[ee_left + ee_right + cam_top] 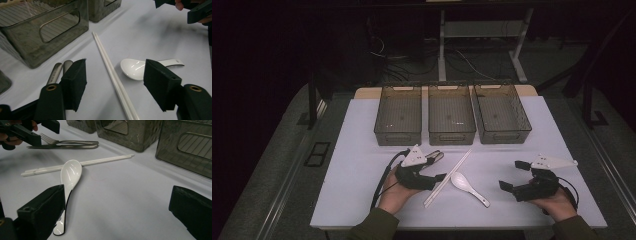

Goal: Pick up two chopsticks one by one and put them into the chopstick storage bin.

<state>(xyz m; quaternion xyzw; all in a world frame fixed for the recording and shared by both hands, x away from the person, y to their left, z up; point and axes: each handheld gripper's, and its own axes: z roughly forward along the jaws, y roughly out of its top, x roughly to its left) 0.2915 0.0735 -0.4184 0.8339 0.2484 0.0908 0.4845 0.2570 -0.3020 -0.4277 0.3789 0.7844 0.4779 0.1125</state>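
- Chopsticks: white pair, laid side by side on the table. Long axis runs diagonal in the high view, from near the left hand up-right toward the middle bin. In the left claw view the pair is seen between the two pads, running lengthwise away from the camera; no pad contact seen.
- Left claw: partly open, nothing held. Jaws straddle the pair, one per side. Judged nearer arm for the pick; a squeeze across the short axis should suit.
- Spoon: white ceramic, just right of the chopsticks, bowl close to them, handle pointing down-right. Touching or not: can't tell.
- Metal cutlery: fork plus other pcs, left of the chopsticks beside the left claw; two handle ends seen by the left pad.
- Right claw: wide open, empty, well apart from the chopsticks; spoon handle lies near one of its jaws in the right claw view.
- Bins: three smoky see-through bins in a row at the far side; left bin, right bin. All look empty.
- Brands, labels, writing: none legible.
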